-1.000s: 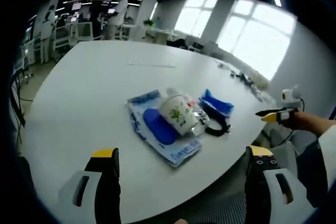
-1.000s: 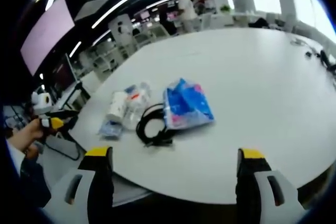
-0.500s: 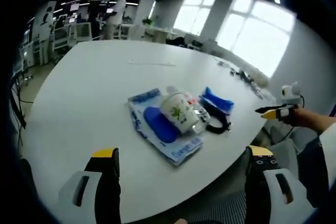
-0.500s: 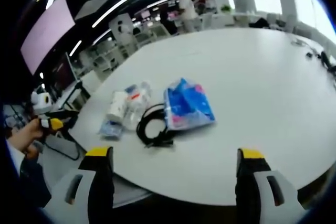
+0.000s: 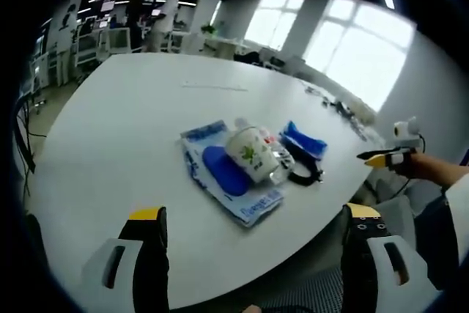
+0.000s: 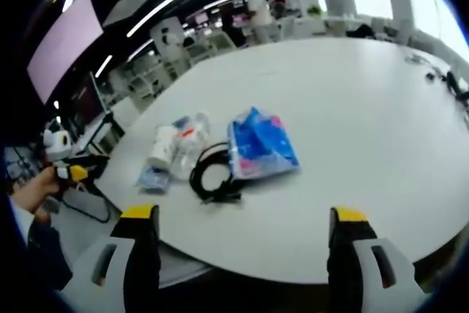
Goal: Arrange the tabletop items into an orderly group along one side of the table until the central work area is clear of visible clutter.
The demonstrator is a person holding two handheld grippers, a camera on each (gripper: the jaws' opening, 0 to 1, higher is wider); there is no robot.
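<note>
1. Since every item sits in one tight cluster close to the near edge of the table (image 5: 110, 144), the grouping looks largely done, and the wide middle of the table beyond it is bare in both views.
2. In the left gripper view the cluster reads as a blue-and-white pack (image 5: 229, 179) lying flat, a mug (image 5: 251, 155) on its side resting on or against it, a bottle (image 5: 274, 153) just beside the mug, a black cable (image 5: 302, 168) coiled next to that, and a blue pouch (image 5: 303, 141) at the far end.
3. What is left, as I judge it, is at most tidying: the mug lies tipped and the items overlap instead of forming a neat row.
4. The left gripper (image 5: 253, 254) hangs off the table edge with its jaws spread wide and nothing between them; the right gripper (image 6: 238, 254) does the same on its own side, also wide apart and empty.
5. Hard to make out: whether the mug actually rests on the pack or just beside it, and the labels on the bottle and pack are too small to read.
6. Small objects along the far table edge are too blurred to name.
</note>
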